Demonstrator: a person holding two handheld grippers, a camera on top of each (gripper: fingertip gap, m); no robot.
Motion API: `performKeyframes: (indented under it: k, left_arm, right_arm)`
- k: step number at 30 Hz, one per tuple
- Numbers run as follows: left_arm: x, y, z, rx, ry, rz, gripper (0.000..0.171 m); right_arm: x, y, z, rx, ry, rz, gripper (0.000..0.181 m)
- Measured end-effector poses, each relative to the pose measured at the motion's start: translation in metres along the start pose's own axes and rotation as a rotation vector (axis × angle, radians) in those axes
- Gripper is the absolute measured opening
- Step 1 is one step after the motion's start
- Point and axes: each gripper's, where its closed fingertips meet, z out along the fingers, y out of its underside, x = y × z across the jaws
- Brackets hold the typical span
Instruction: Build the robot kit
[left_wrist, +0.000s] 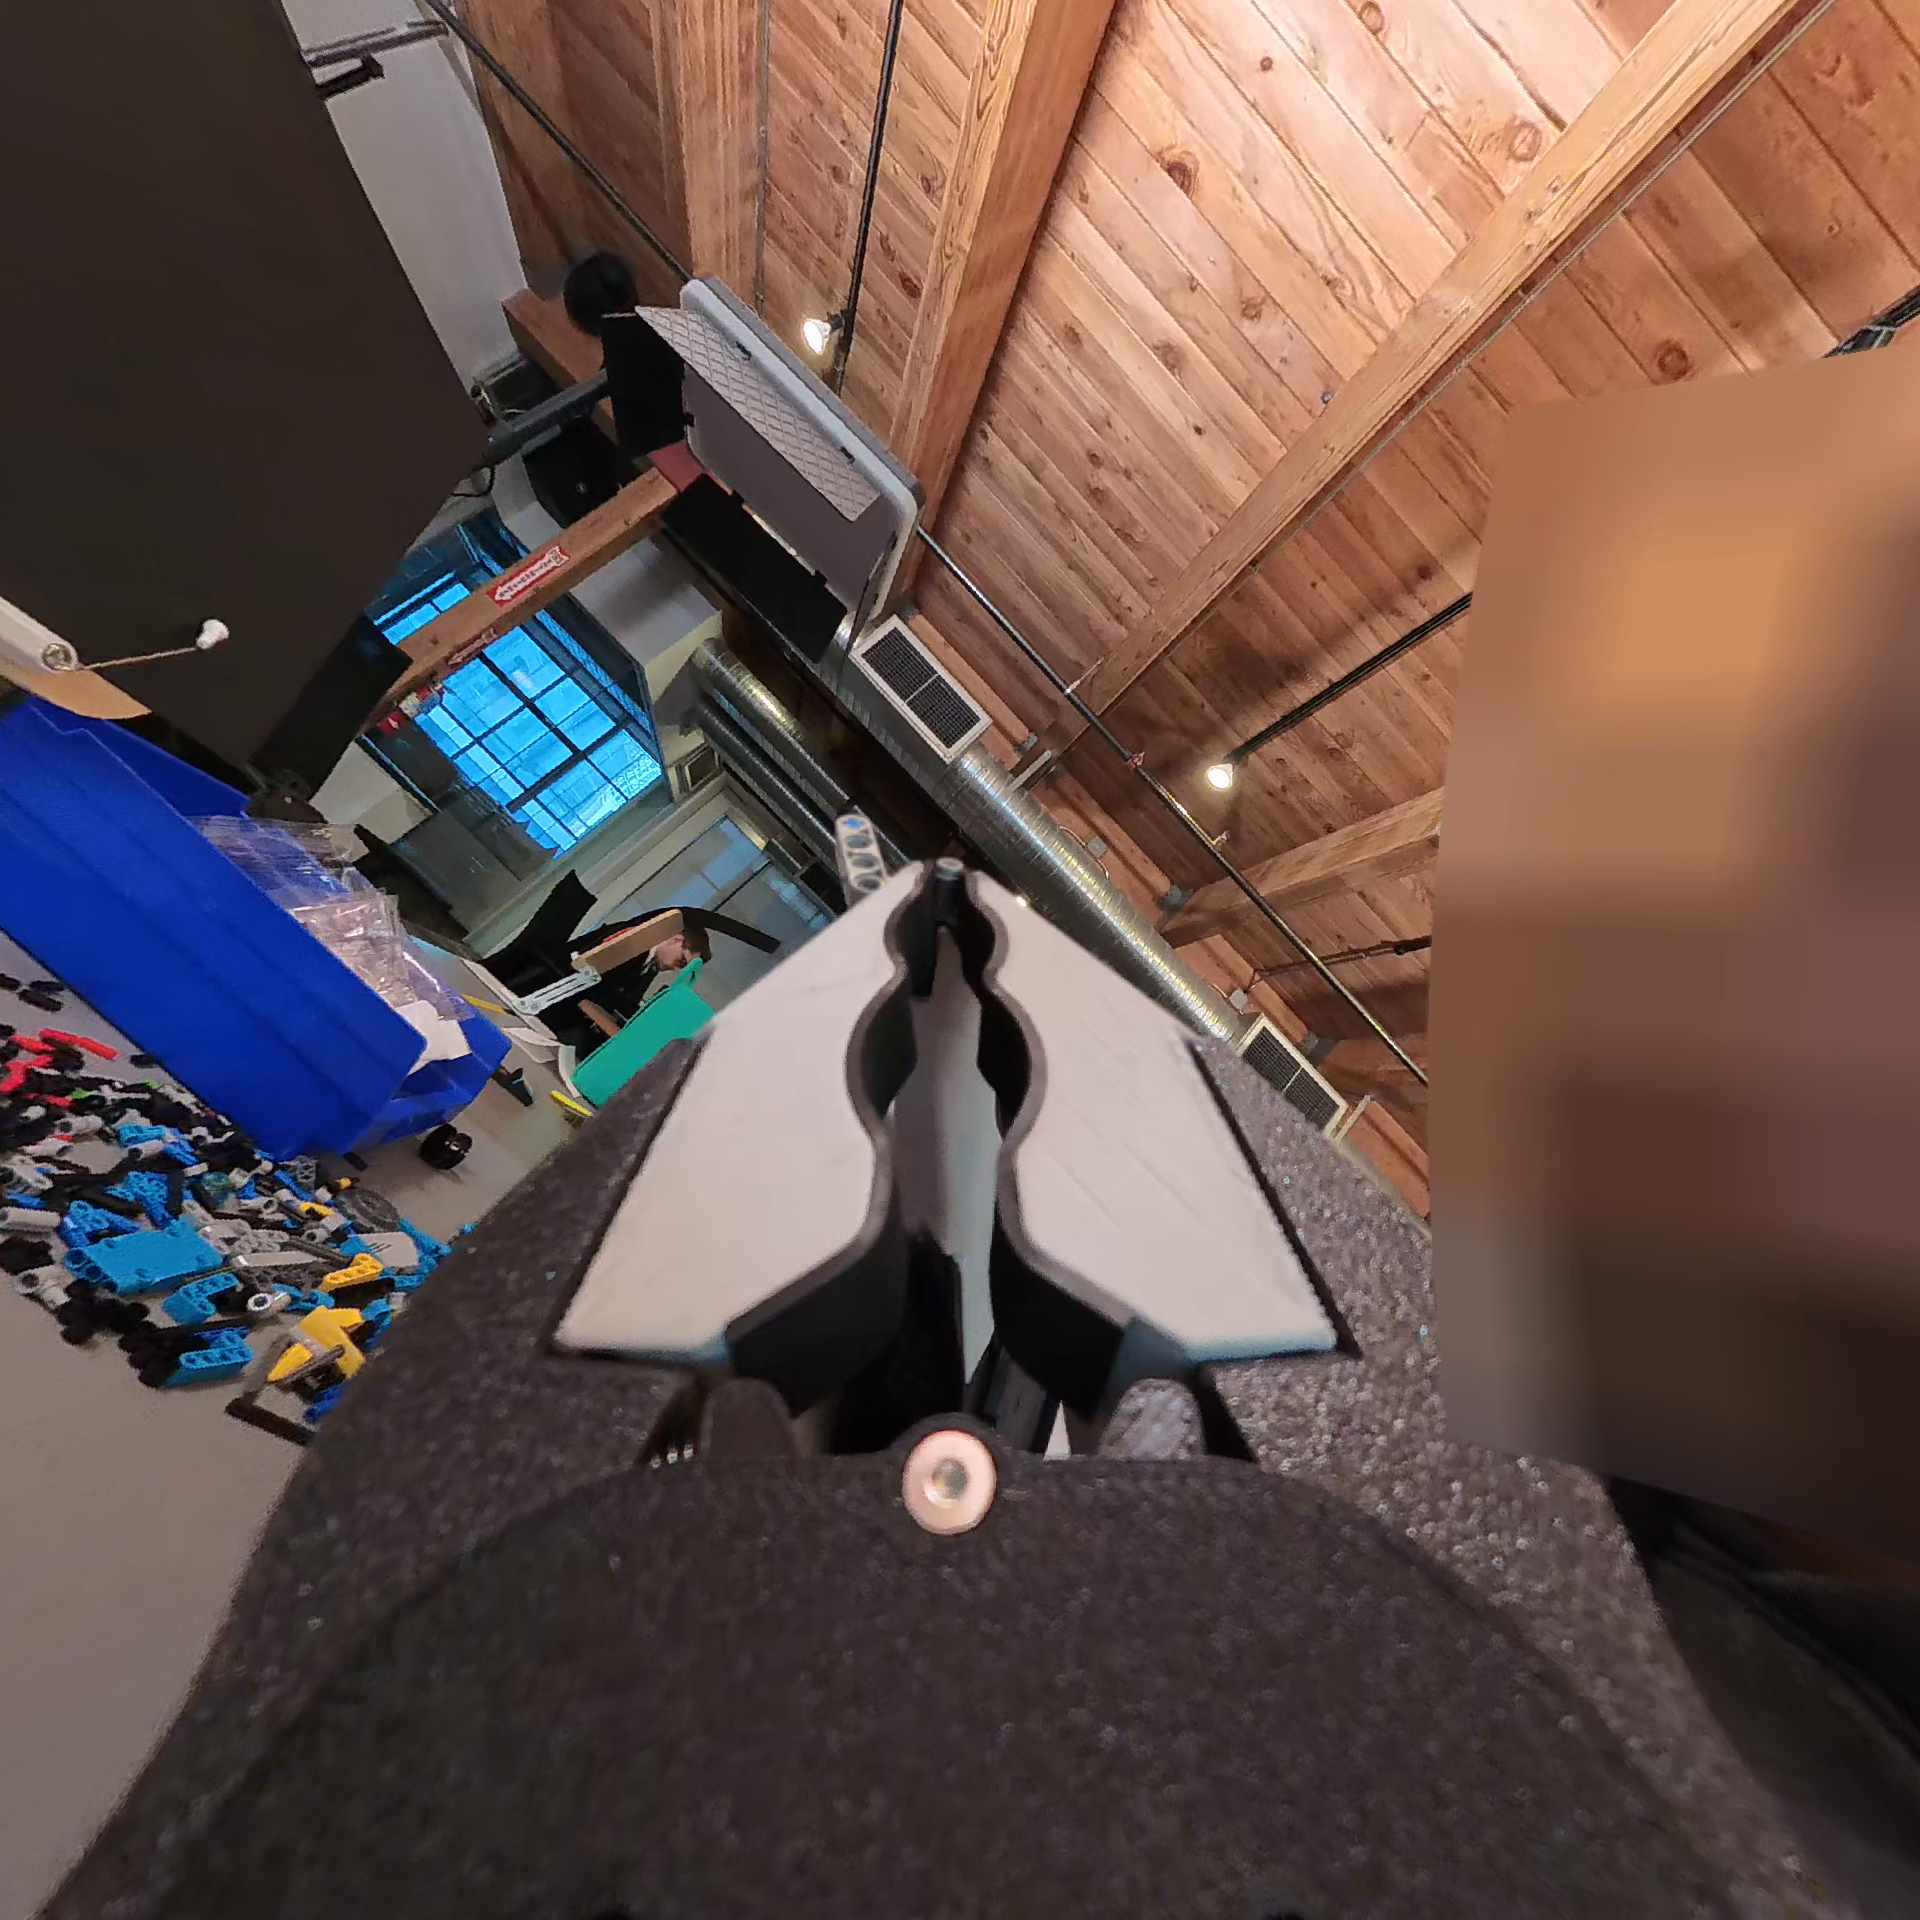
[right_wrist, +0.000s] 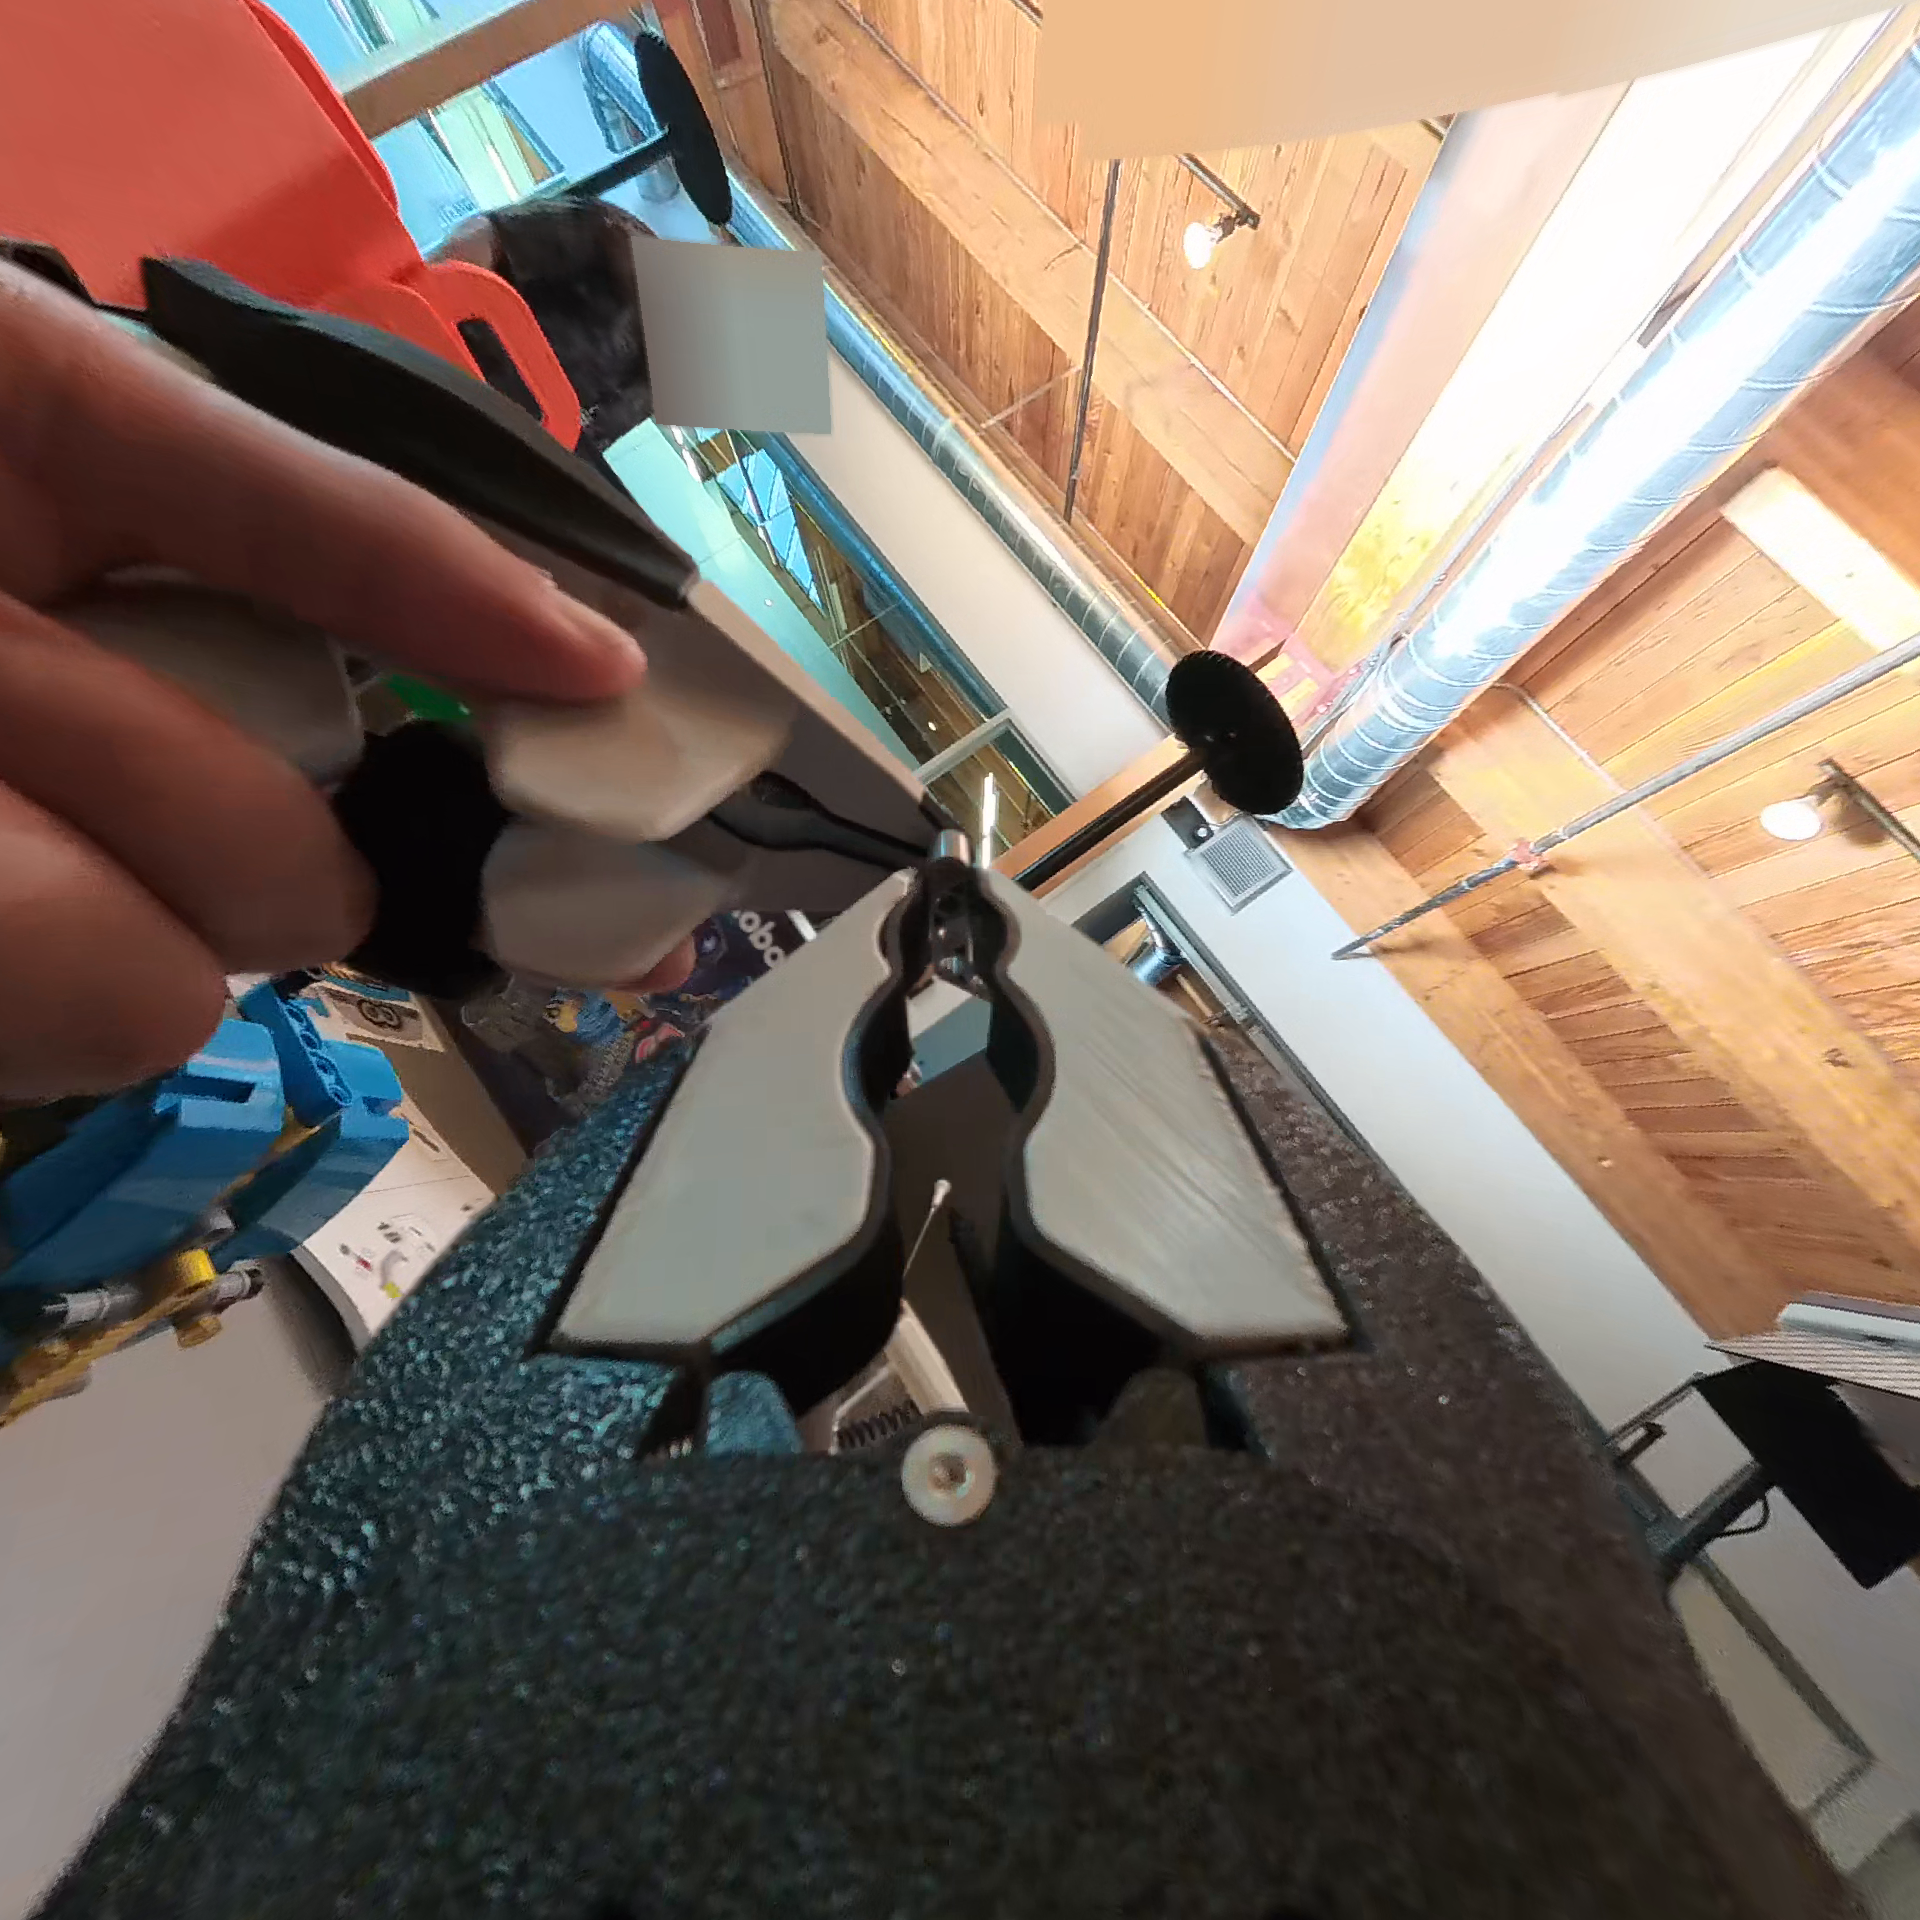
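Left wrist view: both grippers pinched on small parts

A small black pin (left_wrist: 932, 920) is pinched at the tips of the left gripper (left_wrist: 943, 883), raised toward the wooden ceiling (left_wrist: 1247, 312). Loose building bricks (left_wrist: 177, 1236) are seen lower left beside a blue bin (left_wrist: 187, 935). The right gripper (right_wrist: 951, 883) is pressed onto a small black-and-metal part (right_wrist: 948, 914) at frame centre, near a hand (right_wrist: 208, 644).

This looks like a workshop or lab in a converted industrial loft. The ceiling (left_wrist: 1195, 343) is of bare wood planks on heavy beams, with a round metal air duct (left_wrist: 1039, 831) and spot lamps on black rails under it. A big window with many small panes (left_wrist: 520, 717) is at the far wall. On the grey table (left_wrist: 94, 1507) lies a heap of small plastic building parts (left_wrist: 177, 1236) beside a blue storage bin (left_wrist: 197, 935), and desks with dark monitors (right_wrist: 1808, 1455) stand farther off.
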Motion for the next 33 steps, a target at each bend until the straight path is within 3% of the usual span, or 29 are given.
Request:
performKeyframes:
  k: [3,7,15,23,33]
  left_arm:
    - [0.001,0.001,-0.001,0.001,0.001,0.037,0.003]
    - [-0.002,0.0,-0.003,0.0,-0.006,0.102,0.005]
    - [-0.005,-0.002,-0.004,-0.051,0.015,0.079,0.005]
    - [0.003,-0.003,-0.003,-0.091,0.009,0.247,0.003]
    - [-0.009,-0.004,-0.004,-0.155,-0.027,0.237,0.001]
  right_arm:
    - [-0.001,-0.002,-0.001,0.009,-0.001,0.016,0.007]
    - [-0.004,0.001,0.001,0.013,-0.064,0.186,0.006]
    - [-0.007,0.003,0.002,0.008,-0.072,0.128,0.007]
    - [-0.003,0.007,0.002,0.021,-0.107,0.264,0.006]
    - [-0.01,0.003,0.001,0.061,-0.173,0.288,0.006]
